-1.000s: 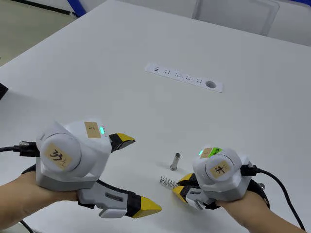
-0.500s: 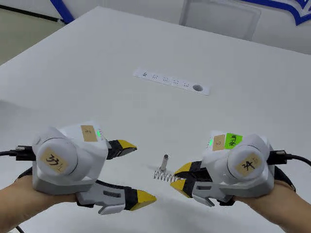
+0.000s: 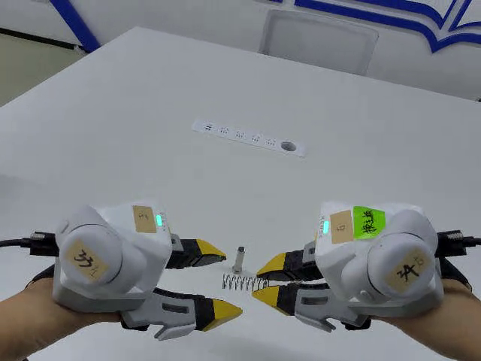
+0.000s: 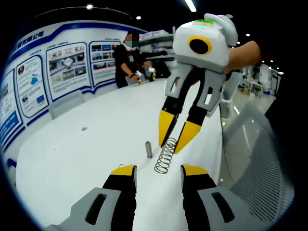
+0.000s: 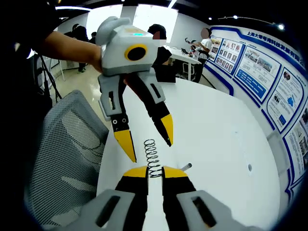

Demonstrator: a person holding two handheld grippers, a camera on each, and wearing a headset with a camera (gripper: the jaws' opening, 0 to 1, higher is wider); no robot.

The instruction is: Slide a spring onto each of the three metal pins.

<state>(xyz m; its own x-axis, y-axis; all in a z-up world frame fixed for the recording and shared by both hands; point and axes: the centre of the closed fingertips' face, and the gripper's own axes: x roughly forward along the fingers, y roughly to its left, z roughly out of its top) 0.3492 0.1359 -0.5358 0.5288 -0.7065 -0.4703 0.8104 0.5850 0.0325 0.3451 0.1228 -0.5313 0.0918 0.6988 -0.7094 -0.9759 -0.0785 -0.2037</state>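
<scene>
Crosswise, our right gripper (image 3: 261, 280) clamped the spring (image 3: 239, 283) by one end, level toward our spread left gripper (image 3: 227, 282); the upright pin (image 3: 240, 259) stood just beyond.

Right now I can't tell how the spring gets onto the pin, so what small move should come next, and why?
Probably tip the spring upright with the right gripper and bring its free end over the pin. Its fingers are shut on one end, the spring lies roughly level beside the upright, bare pin, and the left gripper is open, holding nothing.
</scene>
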